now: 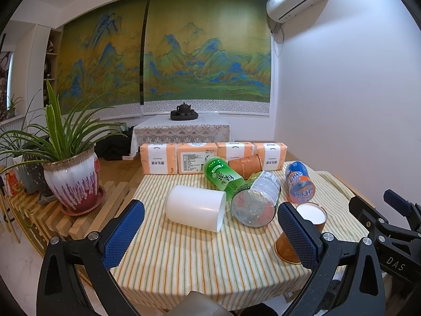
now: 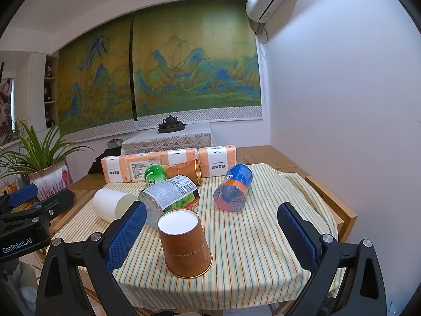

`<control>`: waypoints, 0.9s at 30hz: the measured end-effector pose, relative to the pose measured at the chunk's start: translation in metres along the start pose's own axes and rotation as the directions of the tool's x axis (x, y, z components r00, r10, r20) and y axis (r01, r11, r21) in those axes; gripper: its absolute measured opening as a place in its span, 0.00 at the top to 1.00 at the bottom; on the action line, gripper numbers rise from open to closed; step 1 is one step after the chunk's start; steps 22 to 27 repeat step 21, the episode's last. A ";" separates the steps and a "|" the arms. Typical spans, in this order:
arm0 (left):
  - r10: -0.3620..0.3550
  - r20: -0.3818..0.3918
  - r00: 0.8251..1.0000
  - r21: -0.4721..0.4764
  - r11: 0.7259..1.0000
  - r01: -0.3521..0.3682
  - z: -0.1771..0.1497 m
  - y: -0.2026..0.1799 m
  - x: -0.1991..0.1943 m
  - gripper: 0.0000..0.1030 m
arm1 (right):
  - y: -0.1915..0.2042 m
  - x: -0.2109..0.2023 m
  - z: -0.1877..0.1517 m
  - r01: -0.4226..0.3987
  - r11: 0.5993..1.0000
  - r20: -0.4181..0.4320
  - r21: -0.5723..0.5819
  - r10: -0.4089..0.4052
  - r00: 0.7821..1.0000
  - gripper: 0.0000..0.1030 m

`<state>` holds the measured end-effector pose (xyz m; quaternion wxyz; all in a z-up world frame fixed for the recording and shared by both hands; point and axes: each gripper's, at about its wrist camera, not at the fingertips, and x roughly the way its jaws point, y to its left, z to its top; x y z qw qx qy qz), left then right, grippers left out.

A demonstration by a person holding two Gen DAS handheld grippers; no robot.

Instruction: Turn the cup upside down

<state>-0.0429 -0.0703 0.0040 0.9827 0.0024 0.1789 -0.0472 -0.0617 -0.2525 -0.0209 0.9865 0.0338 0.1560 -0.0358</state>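
Observation:
A brown paper cup [image 2: 185, 245] stands upside down on the striped tablecloth [image 2: 250, 250], white base up, rim on the cloth. It stands between and just ahead of the open fingers of my right gripper [image 2: 210, 234], which holds nothing. In the left wrist view the cup [image 1: 311, 217] shows partly behind the right finger of my left gripper [image 1: 210, 233], which is open and empty. A second brown cup [image 2: 185, 172] lies on its side at the back.
A white cylinder [image 1: 196, 208], a clear bottle [image 1: 256, 201], a green bottle [image 1: 221, 177] and a blue-orange bottle [image 1: 300, 181] lie on the cloth. Orange tissue packs [image 1: 184, 160] line the back. A potted plant [image 1: 73, 181] stands left. The wall is on the right.

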 end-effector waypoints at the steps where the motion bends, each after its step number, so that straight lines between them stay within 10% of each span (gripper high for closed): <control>1: 0.000 0.000 1.000 0.000 1.000 0.000 0.000 0.000 0.001 0.00 | 0.000 0.000 0.000 0.001 1.000 0.000 -0.001 -0.001 1.000 0.05; 27: 0.019 0.017 1.000 0.031 0.999 -0.019 -0.002 -0.003 0.004 0.00 | 0.002 0.006 -0.004 0.004 1.000 -0.016 0.007 -0.004 1.000 0.05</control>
